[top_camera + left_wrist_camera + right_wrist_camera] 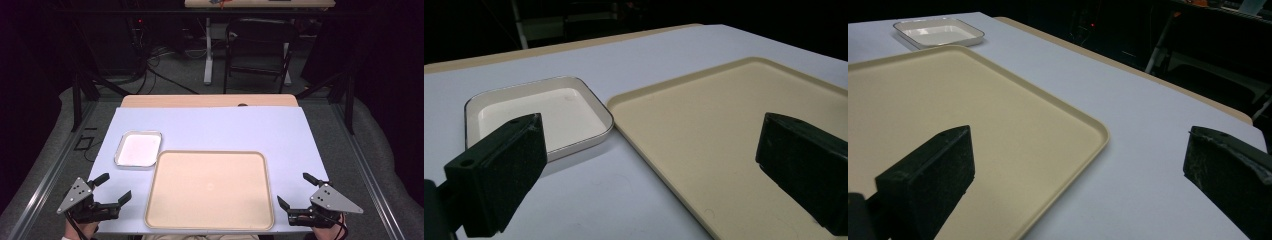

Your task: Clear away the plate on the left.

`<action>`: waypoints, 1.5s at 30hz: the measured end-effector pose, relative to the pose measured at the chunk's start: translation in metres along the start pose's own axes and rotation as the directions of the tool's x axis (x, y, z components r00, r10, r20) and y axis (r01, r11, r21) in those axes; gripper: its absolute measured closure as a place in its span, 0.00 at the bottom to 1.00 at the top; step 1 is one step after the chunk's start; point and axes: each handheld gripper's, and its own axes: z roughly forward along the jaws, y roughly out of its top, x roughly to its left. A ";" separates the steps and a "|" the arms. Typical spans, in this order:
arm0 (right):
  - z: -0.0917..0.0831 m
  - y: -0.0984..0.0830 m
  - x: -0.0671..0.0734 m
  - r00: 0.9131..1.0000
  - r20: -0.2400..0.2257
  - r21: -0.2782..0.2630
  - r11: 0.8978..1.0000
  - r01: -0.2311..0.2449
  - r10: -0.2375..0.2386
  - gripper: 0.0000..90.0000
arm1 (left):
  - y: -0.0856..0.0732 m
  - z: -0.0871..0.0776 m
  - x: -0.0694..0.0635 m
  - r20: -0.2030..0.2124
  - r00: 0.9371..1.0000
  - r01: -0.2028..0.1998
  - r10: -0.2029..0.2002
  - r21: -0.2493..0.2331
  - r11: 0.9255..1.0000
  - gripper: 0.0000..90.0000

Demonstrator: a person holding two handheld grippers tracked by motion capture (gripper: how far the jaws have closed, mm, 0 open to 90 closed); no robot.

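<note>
So going left to right and using the big beige tray (210,190) as the anchor for everything: the left gripper (113,187) sits just off the tray's near left corner, over the pale lilac table cover (210,127), with its jaws spread wide and nothing between them, and the grey three-cornered plate on top tilts out to the left. From the left gripper view the two black jaws stand far apart, one in front of the white dish (536,117) and the other over the tray (734,140), so that gripper is pointing roughly at the seam where dish and tray meet. The white square dish (138,149) with its thin dark rim is at the tray's far left corner, pretty much touching the tray edge or just beside it, I can't tell which, and it looks bare inside. The tray itself lies flat at the near middle of the table, nothing on it, its near edge about level with the table's front edge. Past the tray's near right corner comes the right gripper (296,191), also gaping wide open and holding nothing, and its own plate leans out to the right. In the right gripper view one jaw hangs over the tray's surface (948,115) and the other over bare cover beyond the tray's rim, with the dish (938,31) way off at the tray's far corner
</note>
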 end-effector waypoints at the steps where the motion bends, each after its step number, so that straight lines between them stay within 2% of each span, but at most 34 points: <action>1: 0.000 0.000 0.000 1.000 0.000 0.000 1.000 0.000 0.000 0.00 | 0.000 0.000 0.000 0.000 1.000 0.000 0.000 0.000 1.000 0.00; 3: 0.002 0.000 -0.001 1.000 0.001 0.005 1.000 0.000 0.000 0.00 | 0.000 0.001 0.000 -0.007 1.000 0.006 -0.006 0.005 1.000 0.00; 4: 0.002 0.000 -0.002 1.000 0.001 0.010 1.000 -0.003 0.003 0.00 | 0.001 0.002 0.000 -0.005 1.000 0.008 -0.007 0.030 1.000 0.00; 7: 0.002 0.000 -0.001 1.000 0.000 0.004 1.000 -0.005 0.005 0.00 | 0.001 0.003 0.000 -0.008 1.000 0.011 -0.011 0.030 0.999 0.00; 9: 0.003 0.000 -0.001 1.000 -0.011 0.008 1.000 0.006 -0.006 0.00 | 0.001 0.003 0.000 -0.014 1.000 0.014 -0.013 0.040 0.999 0.00; 17: 0.004 0.001 -0.001 1.000 -0.010 0.012 1.000 0.010 -0.010 0.00 | 0.002 0.006 0.000 -0.021 1.000 0.008 -0.006 0.073 0.997 0.00; 18: 0.004 0.001 -0.001 1.000 -0.014 0.010 1.000 0.006 -0.006 0.00 | 0.004 0.006 0.000 -0.027 1.000 0.012 -0.009 0.106 0.994 0.00; 19: 0.004 0.001 -0.001 1.000 -0.010 0.015 1.000 0.005 -0.004 0.00 | 0.005 0.006 0.001 -0.025 1.000 0.016 -0.013 0.119 0.993 0.00; 23: 0.005 0.001 0.000 1.000 -0.014 0.018 1.000 0.006 -0.005 0.00 | 0.008 0.005 0.002 -0.026 0.999 0.037 -0.034 0.128 0.991 0.00; 24: 0.005 0.001 -0.001 1.000 -0.019 0.020 1.000 -0.002 0.002 0.00 | 0.009 0.006 0.003 -0.027 0.999 0.046 -0.042 0.160 0.986 0.00; 26: 0.006 0.001 -0.001 1.000 -0.015 0.021 1.000 -0.002 0.002 0.00 | 0.011 0.008 0.003 -0.027 0.999 0.046 -0.041 0.195 0.980 0.00; 29: 0.007 0.002 -0.001 1.000 -0.013 0.026 1.000 -0.003 0.004 0.00 | 0.013 0.008 0.005 -0.031 0.998 0.056 -0.051 0.187 0.981 0.01; 30: 0.007 0.002 0.000 1.000 -0.006 0.031 1.000 0.005 -0.005 0.00 | 0.015 0.007 0.007 -0.032 0.997 0.073 -0.068 0.183 0.980 0.01; 33: 0.007 0.002 0.001 1.000 -0.006 0.025 1.000 0.006 -0.006 0.00 | 0.015 0.006 0.010 -0.040 0.996 0.090 -0.084 0.178 0.980 0.01; 35: 0.007 0.001 0.000 1.000 -0.010 0.039 0.999 0.003 -0.003 0.00 | 0.017 0.008 0.011 -0.042 0.994 0.104 -0.098 0.183 0.978 0.01; 43: 0.009 0.002 0.000 1.000 -0.017 0.043 0.999 0.000 0.000 0.00 | 0.024 0.017 0.014 -0.032 0.995 0.100 -0.095 0.250 0.963 0.01; 45: 0.008 0.002 0.000 1.000 -0.010 0.037 0.999 0.003 -0.002 0.00 | 0.025 0.018 0.015 -0.038 0.995 0.098 -0.091 0.256 0.962 0.01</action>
